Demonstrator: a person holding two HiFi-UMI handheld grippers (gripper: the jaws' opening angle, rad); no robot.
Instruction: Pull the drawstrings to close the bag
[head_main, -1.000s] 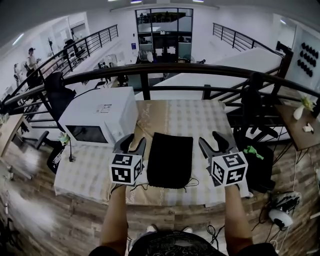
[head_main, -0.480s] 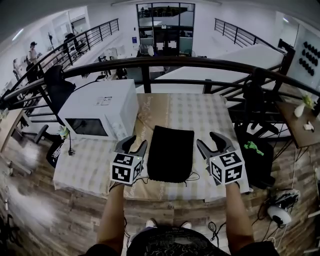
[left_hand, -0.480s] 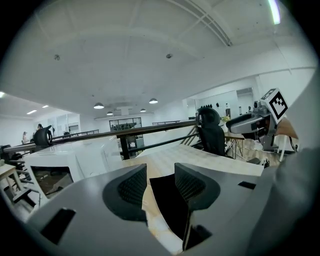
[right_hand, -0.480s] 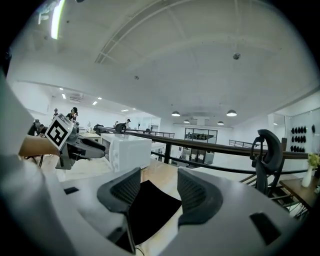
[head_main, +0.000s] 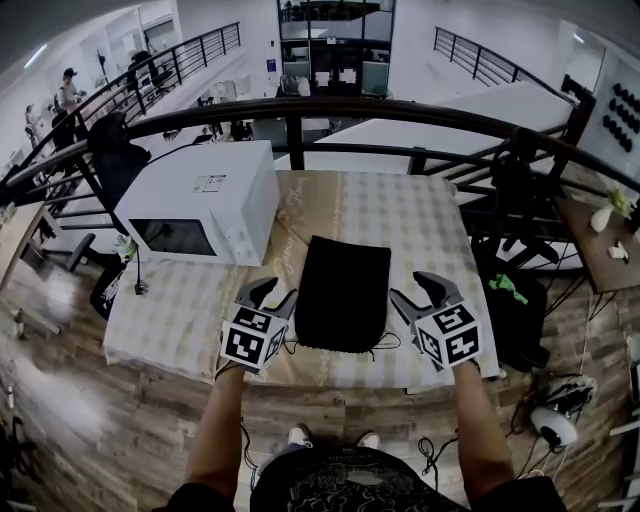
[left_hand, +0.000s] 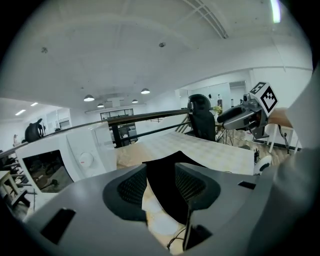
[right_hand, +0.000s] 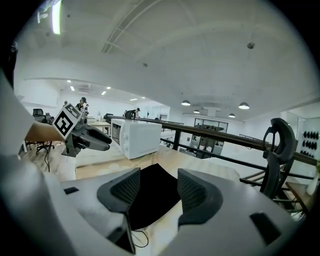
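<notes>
On the tabletop (head_main: 425, 225), which is covered by a pale checked cloth, the black bag (head_main: 343, 293) lies flat near the middle, closer to the near edge. It is a plain dark rectangle, limp, with no visible bulge and a matte surface. Its long sides run away from the person. Thin dark drawstrings (head_main: 384, 345) curl loose on the cloth at the bag's near corners. The left gripper (head_main: 275, 293) hangs just beside the bag's near left corner, jaws spread and nothing pinched; its own view shows only the bag and cloth beyond the gap. The right gripper (head_main: 411, 288) hangs just beside the near right corner, jaws likewise spread and empty. A white microwave (head_main: 200, 203) stands on the tabletop at the far left, apart from the bag.
</notes>
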